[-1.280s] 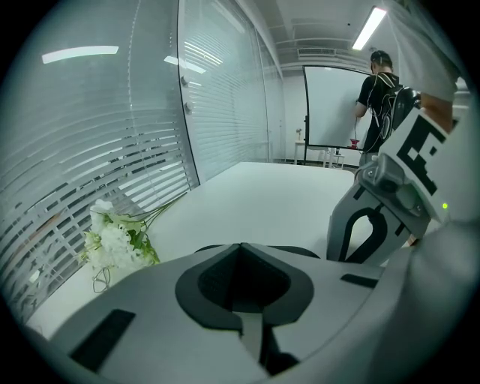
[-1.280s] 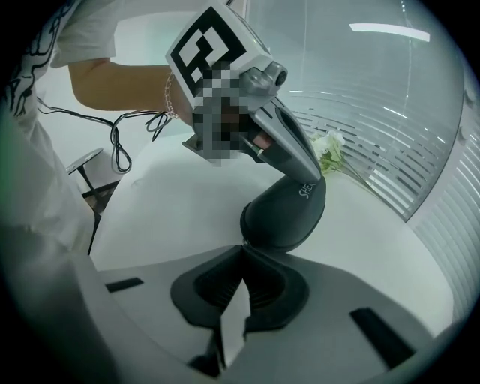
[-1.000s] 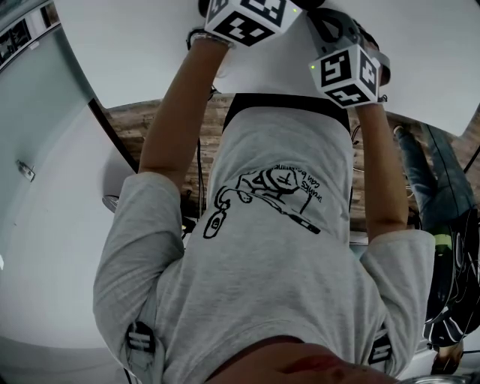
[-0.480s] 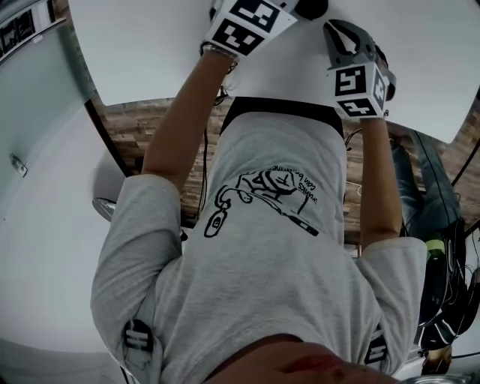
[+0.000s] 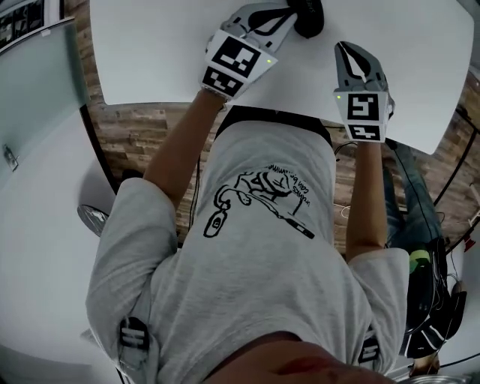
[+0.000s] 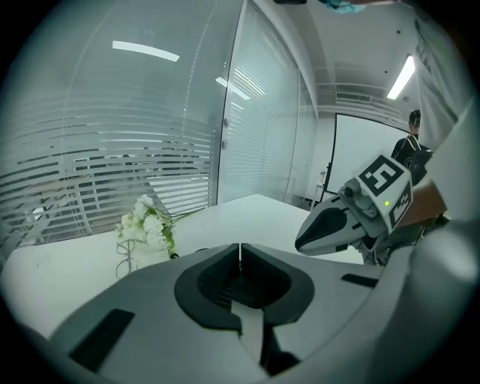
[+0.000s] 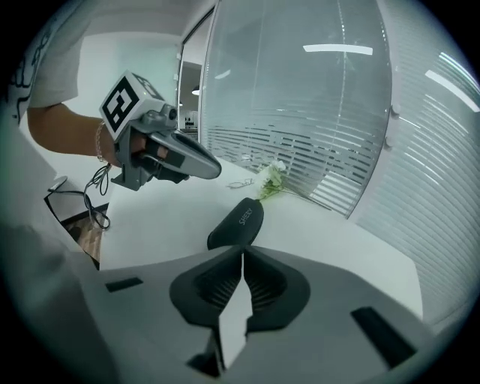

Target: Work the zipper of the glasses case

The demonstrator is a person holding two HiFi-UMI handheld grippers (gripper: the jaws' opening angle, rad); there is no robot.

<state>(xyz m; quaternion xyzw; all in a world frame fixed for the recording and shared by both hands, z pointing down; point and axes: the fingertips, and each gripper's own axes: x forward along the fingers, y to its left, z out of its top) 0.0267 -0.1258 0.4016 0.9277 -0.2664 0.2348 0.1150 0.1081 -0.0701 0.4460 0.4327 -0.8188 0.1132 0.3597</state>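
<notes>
Glasses case (image 7: 236,223): black, lay on white worktop (image 5: 150,52). Left gripper (image 5: 287,12): near case, jaws together, empty. Right gripper (image 5: 349,51): near case, jaws together, empty.

Two grippers (image 5: 285,13) (image 5: 345,51) — one case (image 7: 236,223) (one bouquet (image 6: 146,225))

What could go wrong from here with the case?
1. The left claw and right claw are both shut and empty. The case lies unheld on the table, so a one-claw pull may just drag it.
2. A sliding case could bump the flowers beyond it.
</notes>
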